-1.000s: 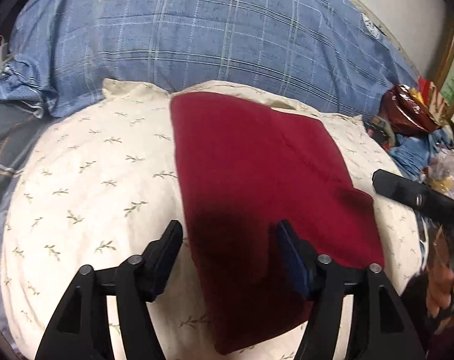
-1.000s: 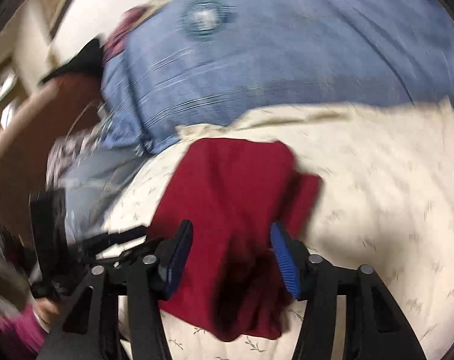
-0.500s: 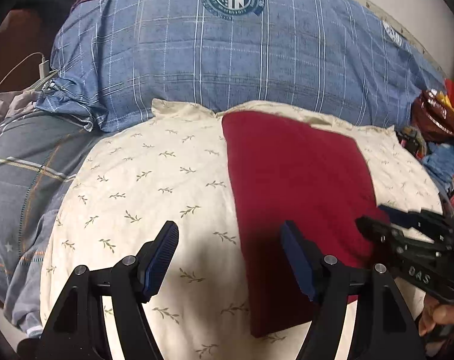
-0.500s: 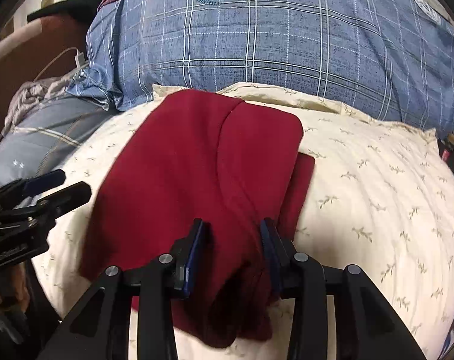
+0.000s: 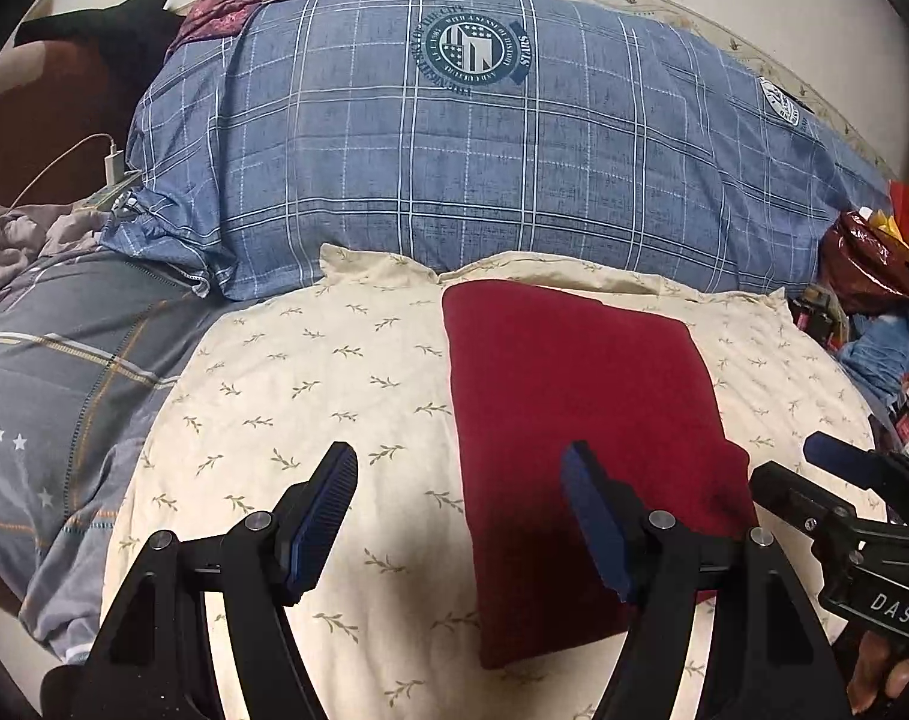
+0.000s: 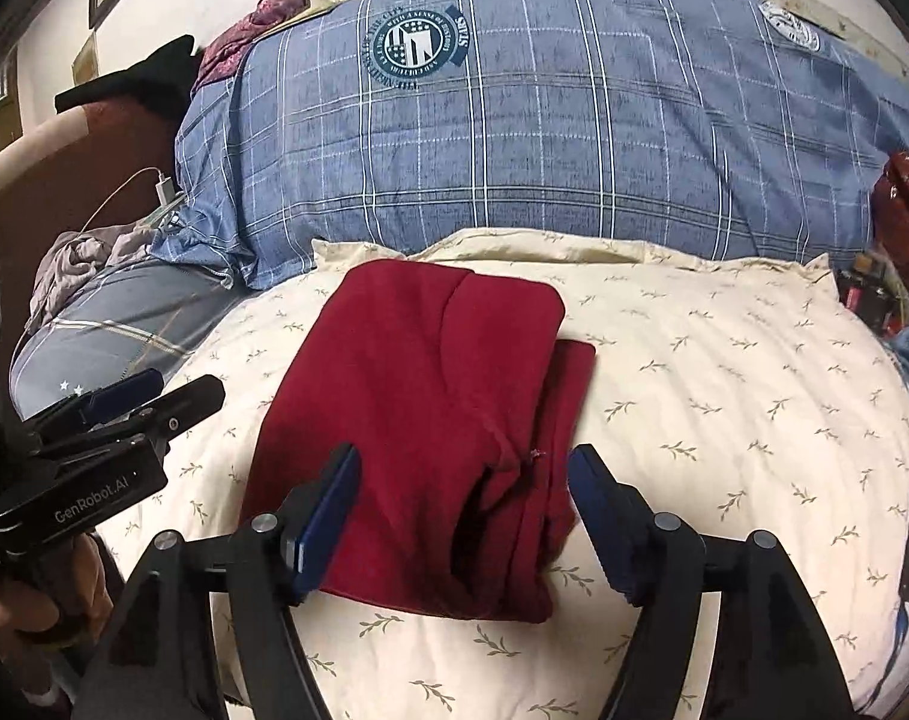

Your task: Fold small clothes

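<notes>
A bed with a big blue checked pillow (image 5: 484, 138) at the far side and a cream leaf-print pillow (image 5: 310, 396) nearer me. The red garment (image 6: 430, 420) lies folded on the cream pillow, its long axis running from near to far. My right tongs (image 6: 463, 516) have just been opening and now stand released astride its near, bunched end, not pinching it. My left tongs (image 5: 460, 516) are spread too, empty, left of it. I judge my right hand nearer for tidying that end
</notes>
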`<state>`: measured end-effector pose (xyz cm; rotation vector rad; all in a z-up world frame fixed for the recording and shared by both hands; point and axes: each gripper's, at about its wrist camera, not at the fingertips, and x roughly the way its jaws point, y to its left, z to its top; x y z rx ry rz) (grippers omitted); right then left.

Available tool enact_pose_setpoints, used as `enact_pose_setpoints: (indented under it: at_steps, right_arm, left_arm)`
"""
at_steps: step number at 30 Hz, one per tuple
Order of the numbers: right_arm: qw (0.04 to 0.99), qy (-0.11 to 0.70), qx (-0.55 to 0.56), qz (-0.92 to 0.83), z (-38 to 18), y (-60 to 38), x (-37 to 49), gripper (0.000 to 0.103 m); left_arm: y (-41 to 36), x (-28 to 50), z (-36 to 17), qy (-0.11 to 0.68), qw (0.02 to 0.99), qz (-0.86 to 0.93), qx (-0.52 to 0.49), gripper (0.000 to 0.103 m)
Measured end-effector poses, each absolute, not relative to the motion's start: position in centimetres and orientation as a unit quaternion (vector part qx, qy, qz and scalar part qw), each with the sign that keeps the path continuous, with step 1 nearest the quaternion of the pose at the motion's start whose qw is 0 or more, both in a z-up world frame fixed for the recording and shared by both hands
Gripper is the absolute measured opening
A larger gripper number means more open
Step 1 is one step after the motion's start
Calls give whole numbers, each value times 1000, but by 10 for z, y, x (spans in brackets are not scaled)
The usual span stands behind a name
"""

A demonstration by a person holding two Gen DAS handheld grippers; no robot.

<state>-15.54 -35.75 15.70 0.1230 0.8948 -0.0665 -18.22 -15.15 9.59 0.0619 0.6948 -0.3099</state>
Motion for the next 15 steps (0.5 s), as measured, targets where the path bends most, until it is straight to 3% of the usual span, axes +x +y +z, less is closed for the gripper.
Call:
enact_pose_setpoints:
  at_steps: [15]
  right_arm:
    - [896,439,65,-37,154,-353,-155,80]
  left_arm:
    - [-150,-182,102,336,929,-151,33,70]
